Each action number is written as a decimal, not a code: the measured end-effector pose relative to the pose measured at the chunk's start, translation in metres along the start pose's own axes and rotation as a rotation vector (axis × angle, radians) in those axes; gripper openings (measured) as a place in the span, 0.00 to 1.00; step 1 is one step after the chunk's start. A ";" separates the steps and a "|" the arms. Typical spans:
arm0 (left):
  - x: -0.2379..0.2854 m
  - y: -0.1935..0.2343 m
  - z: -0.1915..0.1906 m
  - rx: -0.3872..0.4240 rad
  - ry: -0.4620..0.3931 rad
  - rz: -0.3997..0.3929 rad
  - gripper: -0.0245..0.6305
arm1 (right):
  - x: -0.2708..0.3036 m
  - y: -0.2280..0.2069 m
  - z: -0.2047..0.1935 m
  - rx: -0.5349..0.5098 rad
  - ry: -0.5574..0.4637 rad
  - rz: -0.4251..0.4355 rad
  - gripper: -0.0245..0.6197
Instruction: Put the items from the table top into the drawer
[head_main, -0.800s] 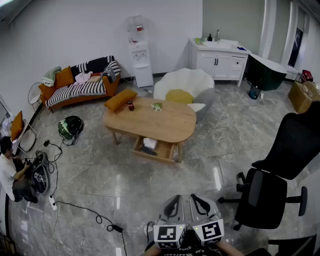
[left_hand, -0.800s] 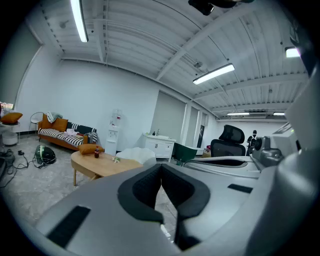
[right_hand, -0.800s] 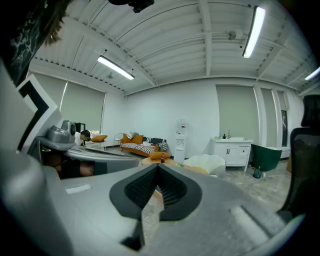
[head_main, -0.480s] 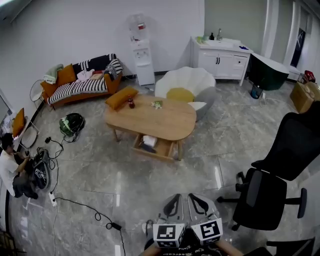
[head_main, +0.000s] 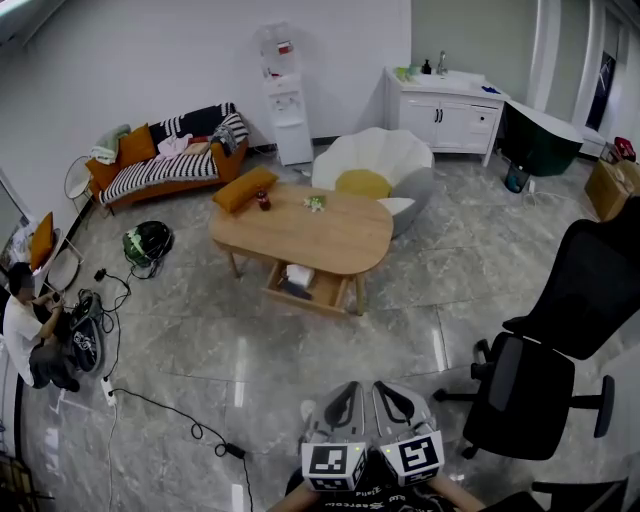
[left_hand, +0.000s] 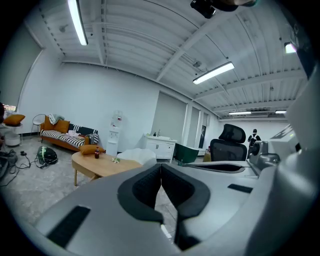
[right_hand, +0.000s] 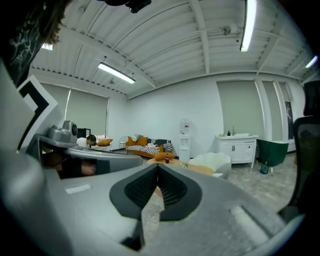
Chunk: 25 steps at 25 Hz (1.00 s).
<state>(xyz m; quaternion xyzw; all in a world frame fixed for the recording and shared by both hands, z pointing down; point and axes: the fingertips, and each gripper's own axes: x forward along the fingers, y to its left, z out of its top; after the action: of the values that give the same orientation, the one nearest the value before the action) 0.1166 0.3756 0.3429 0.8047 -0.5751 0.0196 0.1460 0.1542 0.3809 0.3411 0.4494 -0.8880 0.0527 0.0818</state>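
Both grippers closed and empty, well apart from the table

The left gripper (head_main: 346, 400) and the right gripper (head_main: 388, 400) are side by side at the near edge of the scene. Each has its jaws pressed together with nothing between them, probably because there is nothing within reach to take. They point almost level toward the wooden table (head_main: 335, 243), which stands far across the grey floor (head_main: 250, 360). On the far part of the table top remain a small dark bottle (head_main: 263, 201) and, to its right, a small green and white item (head_main: 316, 203). What this item is I cannot tell. The drawer (head_main: 327, 289) under the table is pulled out toward the near side, so it is ready to receive them, and it already holds some things. In my judgement, the person must first walk to the table.
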 end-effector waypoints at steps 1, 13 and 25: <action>0.001 0.000 0.000 -0.003 -0.003 0.000 0.05 | 0.000 -0.001 0.000 -0.004 0.001 -0.002 0.04; 0.032 -0.002 0.018 0.034 -0.026 -0.039 0.05 | 0.017 -0.029 0.018 -0.030 -0.046 -0.060 0.04; 0.092 0.017 0.048 0.074 -0.076 -0.130 0.05 | 0.075 -0.058 0.033 -0.071 -0.036 -0.104 0.04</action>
<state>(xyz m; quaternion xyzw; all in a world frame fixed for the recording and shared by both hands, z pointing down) 0.1250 0.2733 0.3186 0.8452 -0.5259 0.0009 0.0952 0.1542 0.2820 0.3244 0.4928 -0.8660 0.0085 0.0842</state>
